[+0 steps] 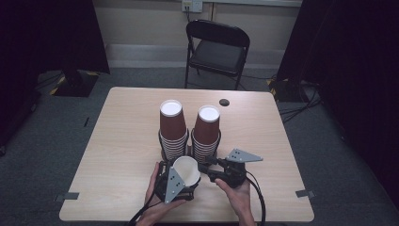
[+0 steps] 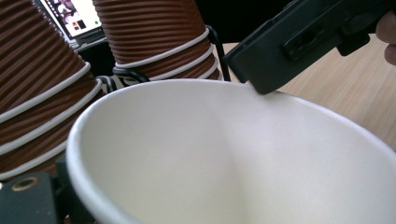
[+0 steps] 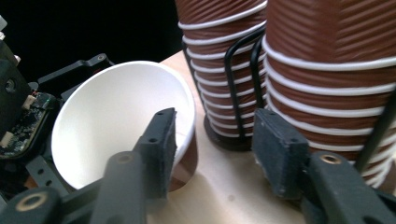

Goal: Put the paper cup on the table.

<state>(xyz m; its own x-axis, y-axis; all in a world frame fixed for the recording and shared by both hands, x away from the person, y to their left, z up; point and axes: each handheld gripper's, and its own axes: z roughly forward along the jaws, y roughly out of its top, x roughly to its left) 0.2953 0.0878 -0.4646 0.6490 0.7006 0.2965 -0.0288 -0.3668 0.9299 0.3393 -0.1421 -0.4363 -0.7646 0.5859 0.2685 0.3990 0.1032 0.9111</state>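
Observation:
A paper cup [image 1: 187, 168], brown outside and white inside, lies tilted at the table's front middle with its mouth facing up. My left gripper [image 1: 181, 178] is shut on it; the cup [image 2: 224, 158] hides the jaws in the left gripper view. My right gripper [image 1: 207, 169] is open at the cup's right rim [image 3: 116, 121]. One jaw reaches inside the mouth and the other stands outside, so the cup wall lies between them [image 3: 212, 135]. Behind it stand two stacks of upturned brown ribbed cups, the left one [image 1: 171, 127] and the right one [image 1: 207, 132], in black wire holders [image 3: 238, 70].
The wooden table [image 1: 117, 141] has a dark round hole [image 1: 224, 102] near its far edge. A black folding chair [image 1: 217, 47] stands beyond the table. Tape marks [image 1: 305, 193] sit near the front corners. A lit screen [image 2: 74, 18] shows behind the stacks.

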